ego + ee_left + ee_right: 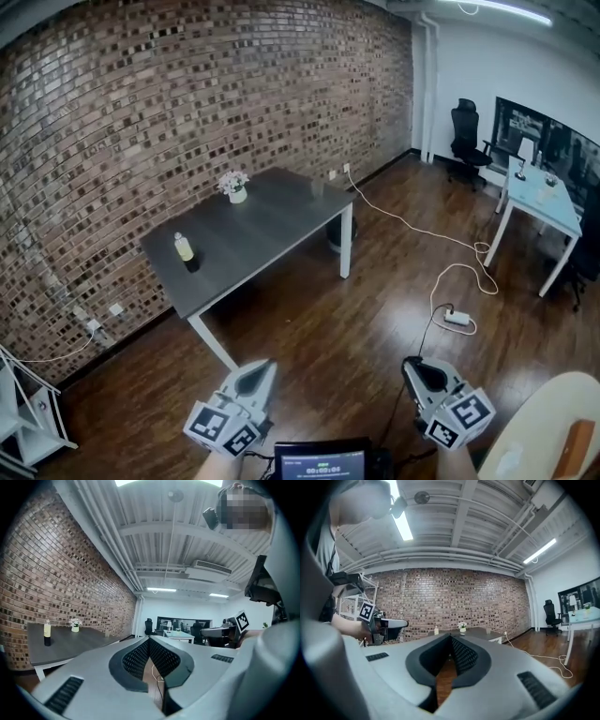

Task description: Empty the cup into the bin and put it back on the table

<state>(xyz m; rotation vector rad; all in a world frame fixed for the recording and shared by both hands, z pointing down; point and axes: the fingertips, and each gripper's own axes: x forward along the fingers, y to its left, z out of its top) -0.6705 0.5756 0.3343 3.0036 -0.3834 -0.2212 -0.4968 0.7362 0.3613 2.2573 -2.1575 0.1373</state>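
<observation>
By a brick wall, grey table on wood floor — left tool, right tool pressed together (both empty)

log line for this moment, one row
left gripper shut, empty | right gripper shut, empty | cup on table, untouched | both grippers well short of table

The left claw and right claw are pale grey shells narrowing to a point; black dimpled pads line their inner faces; ribbed dark slots mark the shells; a white cube with black square markers caps each rear end.
</observation>
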